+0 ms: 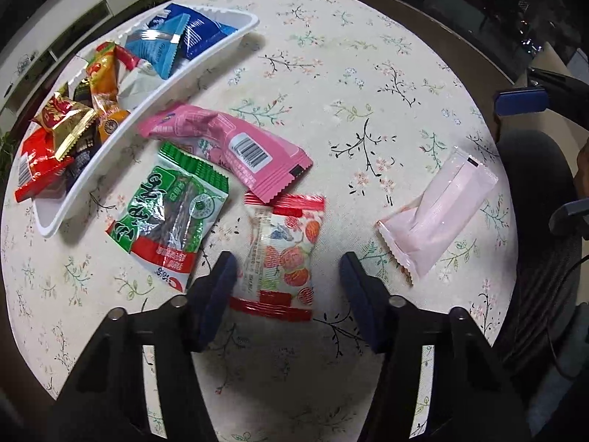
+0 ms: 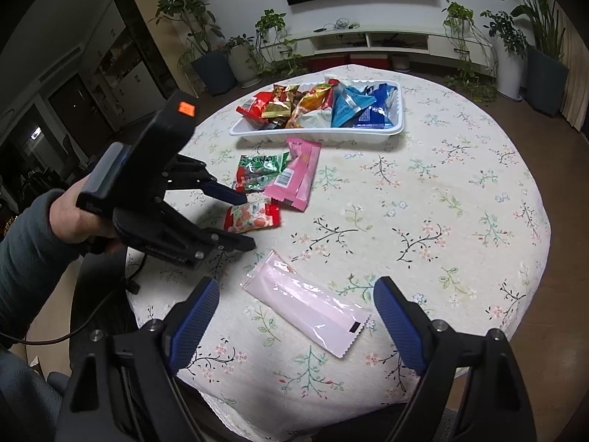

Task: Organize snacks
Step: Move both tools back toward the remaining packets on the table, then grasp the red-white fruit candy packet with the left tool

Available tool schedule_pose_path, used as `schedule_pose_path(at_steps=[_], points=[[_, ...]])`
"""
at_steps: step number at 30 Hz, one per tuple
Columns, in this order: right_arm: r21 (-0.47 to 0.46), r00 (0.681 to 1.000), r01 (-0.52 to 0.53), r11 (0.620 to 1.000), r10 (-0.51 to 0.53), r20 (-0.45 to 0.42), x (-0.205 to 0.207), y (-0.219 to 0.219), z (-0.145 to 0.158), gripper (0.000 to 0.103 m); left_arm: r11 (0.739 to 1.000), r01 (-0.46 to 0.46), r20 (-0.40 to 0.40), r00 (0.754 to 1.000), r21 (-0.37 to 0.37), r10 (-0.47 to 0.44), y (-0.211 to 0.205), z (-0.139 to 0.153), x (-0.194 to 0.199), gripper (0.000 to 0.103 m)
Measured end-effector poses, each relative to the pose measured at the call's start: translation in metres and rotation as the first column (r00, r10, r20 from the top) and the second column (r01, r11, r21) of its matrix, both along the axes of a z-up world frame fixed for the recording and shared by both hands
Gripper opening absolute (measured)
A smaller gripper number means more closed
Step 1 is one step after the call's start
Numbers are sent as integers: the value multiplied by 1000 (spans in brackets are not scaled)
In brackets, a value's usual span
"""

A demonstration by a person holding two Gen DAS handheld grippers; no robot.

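A red-and-white fruit candy packet (image 1: pixel 279 254) (image 2: pixel 254 217) lies flat on the floral tablecloth, between the fingers of my left gripper (image 1: pixel 287 261) (image 2: pixel 244 221). The pads stand on either side of it without pressing, so the gripper is open. A pale pink packet (image 2: pixel 309 313) (image 1: pixel 438 213) lies under my right gripper (image 2: pixel 297 285), which is wide open and holds nothing. A bright pink packet (image 1: pixel 235 147) (image 2: pixel 298 173) and a green packet (image 1: pixel 173 206) (image 2: pixel 261 171) lie next to the white tray (image 1: pixel 110 147) (image 2: pixel 313 134), which holds several snack packets.
The round table (image 2: pixel 460 191) has its cloth edge close at the near side and right. A dark chair (image 1: pixel 533 221) stands at the table's edge. A person's hand and grey sleeve (image 2: pixel 55 221) hold the left gripper. Plants and a low white TV cabinet (image 2: pixel 386 40) stand beyond the table.
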State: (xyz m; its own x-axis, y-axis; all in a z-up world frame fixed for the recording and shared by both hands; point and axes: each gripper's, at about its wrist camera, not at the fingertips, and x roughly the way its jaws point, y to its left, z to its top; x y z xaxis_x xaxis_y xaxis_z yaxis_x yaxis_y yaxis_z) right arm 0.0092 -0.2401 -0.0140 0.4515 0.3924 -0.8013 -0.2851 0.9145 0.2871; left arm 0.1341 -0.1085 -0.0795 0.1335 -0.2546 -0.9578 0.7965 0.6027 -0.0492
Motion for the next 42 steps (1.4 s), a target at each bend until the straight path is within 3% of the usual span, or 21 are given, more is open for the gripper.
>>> schedule_pose_path(at_steps=[7,14,18,23,29,35,42], points=[[0,1000,-2,1000,2,-6,1,0,0,88,998,-61,-56,997,-10,61,0,-1,12,54],[-7,1000,-22,1000,22,-19,3,3,-4,88,996,-92,-45,995,5,93,-1,0,11,53],[-17,999,-38,999,38,-25,3,5,-5,87,996,-91,-41,995,9,91,-5,-1,11,34],[-58,994,-103,993,102,-30,4,13,-7,86,995,-95,-37,995,-1,95,-2,1,8,32],[-160,967,-253,954,246,-64,7,28,-17,80,994,-106,-24,994,-25,105,9,6,-10,30],[-240,922,-384,892,353,-163,20,41,-41,72,982,-170,-38,985,-83,167,35,12,-29,30],[-264,868,-488,832,432,-242,37,50,-60,71,964,-222,-50,975,-145,217,56,20,-48,30]])
